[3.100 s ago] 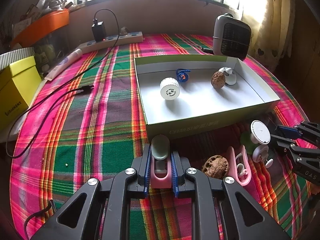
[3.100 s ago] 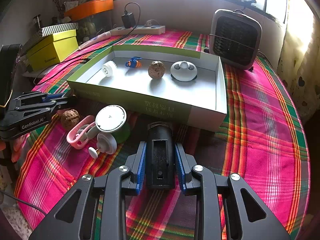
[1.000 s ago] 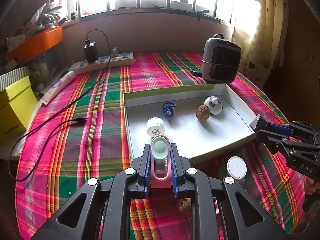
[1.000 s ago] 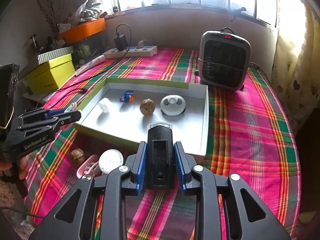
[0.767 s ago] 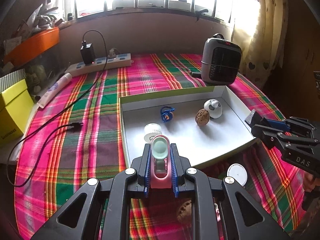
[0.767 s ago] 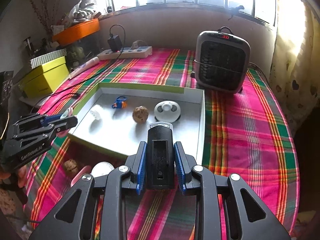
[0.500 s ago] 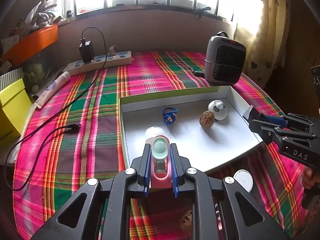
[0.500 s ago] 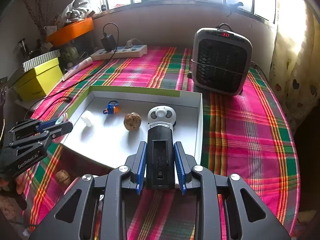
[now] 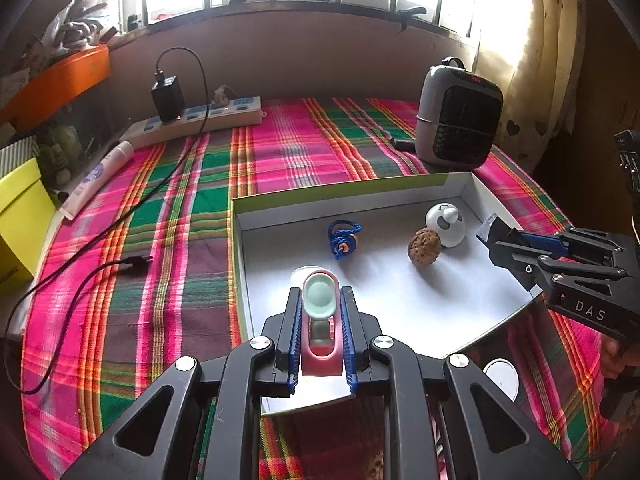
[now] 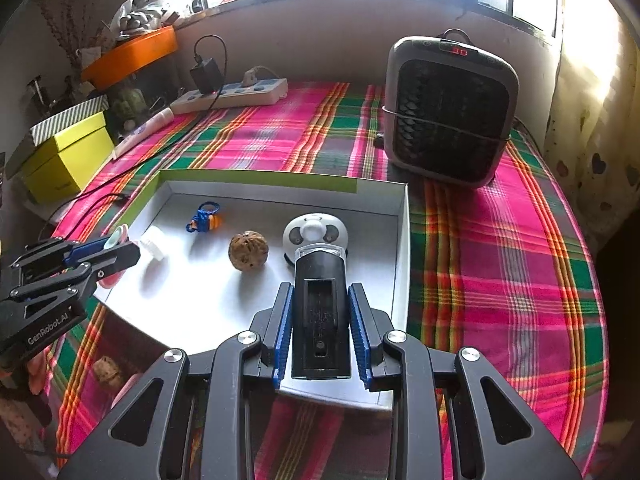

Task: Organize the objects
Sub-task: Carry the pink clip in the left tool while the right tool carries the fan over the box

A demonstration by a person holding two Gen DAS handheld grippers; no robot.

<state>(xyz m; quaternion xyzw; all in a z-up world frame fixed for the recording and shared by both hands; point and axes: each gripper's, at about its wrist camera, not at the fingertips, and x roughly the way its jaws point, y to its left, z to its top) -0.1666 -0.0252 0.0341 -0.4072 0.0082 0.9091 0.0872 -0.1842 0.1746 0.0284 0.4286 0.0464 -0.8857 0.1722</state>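
Pinching a pink clip [image 9: 321, 328] with a pale green tip between its blue pads, the left claw [image 9: 320, 336] fills the lower middle of the left wrist view and hangs over the near left part of a white tray [image 9: 400, 196]. In the right wrist view that same claw [image 10: 116, 254] enters from the left edge, its tip over the tray's left rim, just beside a white cap [image 10: 154, 243]. The right claw [image 10: 322, 332] is pressed onto a black torch [image 10: 320, 308], held lengthwise with its clear front end toward the tray's right half; in the left wrist view it [image 9: 496, 236] comes in from the right, over the tray's right wall. Inside the tray lie a blue ring toy [image 9: 343, 238] toward the back, a walnut [image 9: 424, 247] at mid right and a white round gadget [image 9: 446, 219] just behind it; whether the two touch I cannot tell. The tray rests on a tabletop under a plaid cloth [image 9: 180, 216]. Near the lower right of the left wrist view a white disc [image 9: 502, 374] lies on the cloth outside the tray, and a second walnut [image 10: 107, 371] shows at the lower left of the right wrist view. A grey heater [image 10: 450, 112] stands behind the tray at upper right, a power strip [image 9: 192, 122] with a black charger at upper left, and a yellow box [image 10: 68, 156] at the far left.
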